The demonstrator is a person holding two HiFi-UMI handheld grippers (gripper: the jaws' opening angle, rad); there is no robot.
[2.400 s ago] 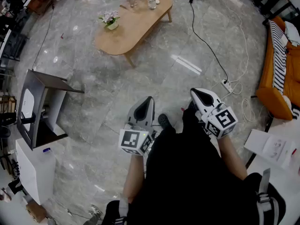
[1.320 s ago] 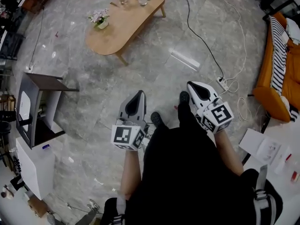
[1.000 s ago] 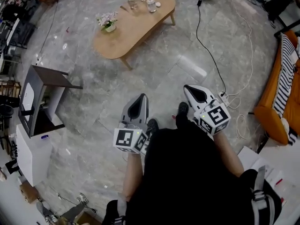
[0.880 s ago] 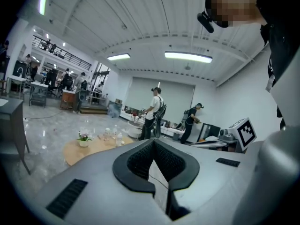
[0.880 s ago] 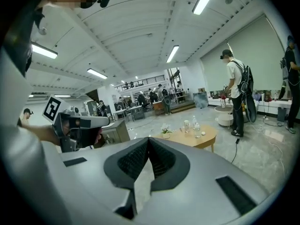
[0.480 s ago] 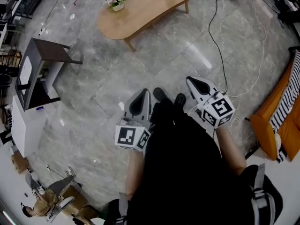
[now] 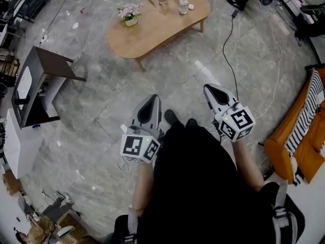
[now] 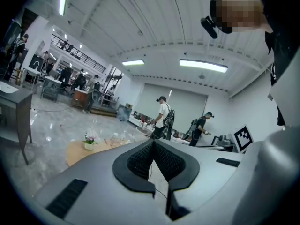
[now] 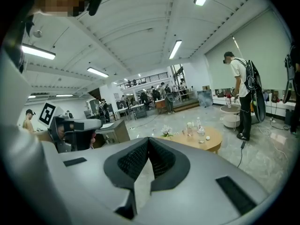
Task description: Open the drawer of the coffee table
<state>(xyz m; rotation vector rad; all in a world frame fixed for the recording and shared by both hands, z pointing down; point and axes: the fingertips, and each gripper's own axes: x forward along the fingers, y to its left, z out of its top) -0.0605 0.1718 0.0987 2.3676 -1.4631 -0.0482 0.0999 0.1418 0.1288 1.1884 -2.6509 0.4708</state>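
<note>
Since half a second ago the head view has tipped up, taking in the whole coffee table (image 7: 157, 24). Left gripper (image 7: 152, 101) and right gripper (image 7: 210, 90) are both closed on nothing, above the floor (image 7: 96, 116) beside the shoes (image 7: 171, 117). The table stands well ahead, carrying flowers (image 7: 129, 10) and bottles (image 7: 183, 5).

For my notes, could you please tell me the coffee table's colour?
The coffee table is light tan wood, clearest in the head view.
</note>
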